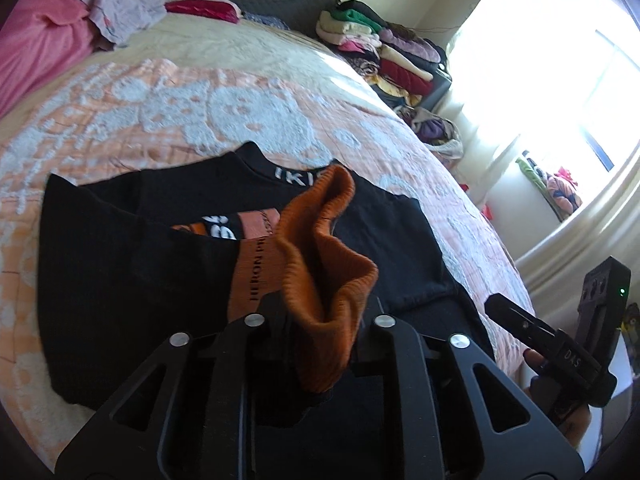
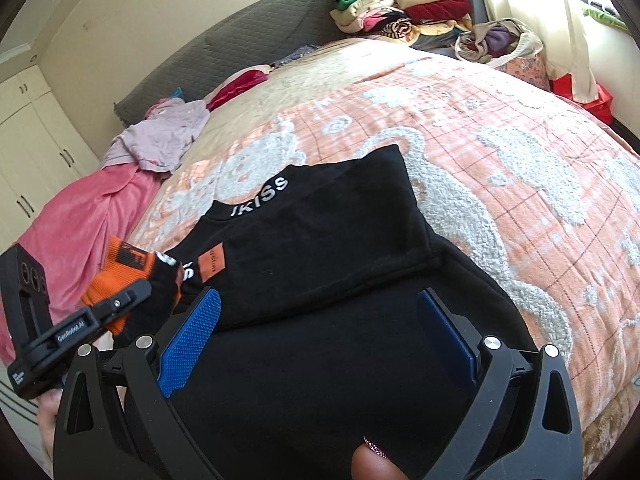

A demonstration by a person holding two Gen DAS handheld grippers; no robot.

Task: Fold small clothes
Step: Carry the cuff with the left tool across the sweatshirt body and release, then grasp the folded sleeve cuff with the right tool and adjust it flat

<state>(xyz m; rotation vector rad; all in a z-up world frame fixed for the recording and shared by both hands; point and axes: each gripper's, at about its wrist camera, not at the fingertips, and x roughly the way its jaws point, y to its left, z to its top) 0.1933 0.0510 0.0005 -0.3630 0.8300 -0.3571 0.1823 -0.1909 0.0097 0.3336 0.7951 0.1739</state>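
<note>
We see a black sweater [image 1: 160, 264] lying on the peach blanket [image 1: 168, 112] of the bed, collar toward the headboard. Our left claw [image 1: 320, 320] is clamped on the sweater's orange cuff [image 1: 320, 248], holding it bunched above the chest. Our right claw [image 2: 320, 340] stands wide apart over the sweater's lower half, its blue pads [image 2: 192, 340] gripping nothing. A stack of folded clothes [image 1: 384, 52] sits beyond the bed.

light: daylight from window [image 1: 560, 80], blown out | fisheye edges bent, dark corners | black sweater [image 2: 320, 240] detail lost
</note>
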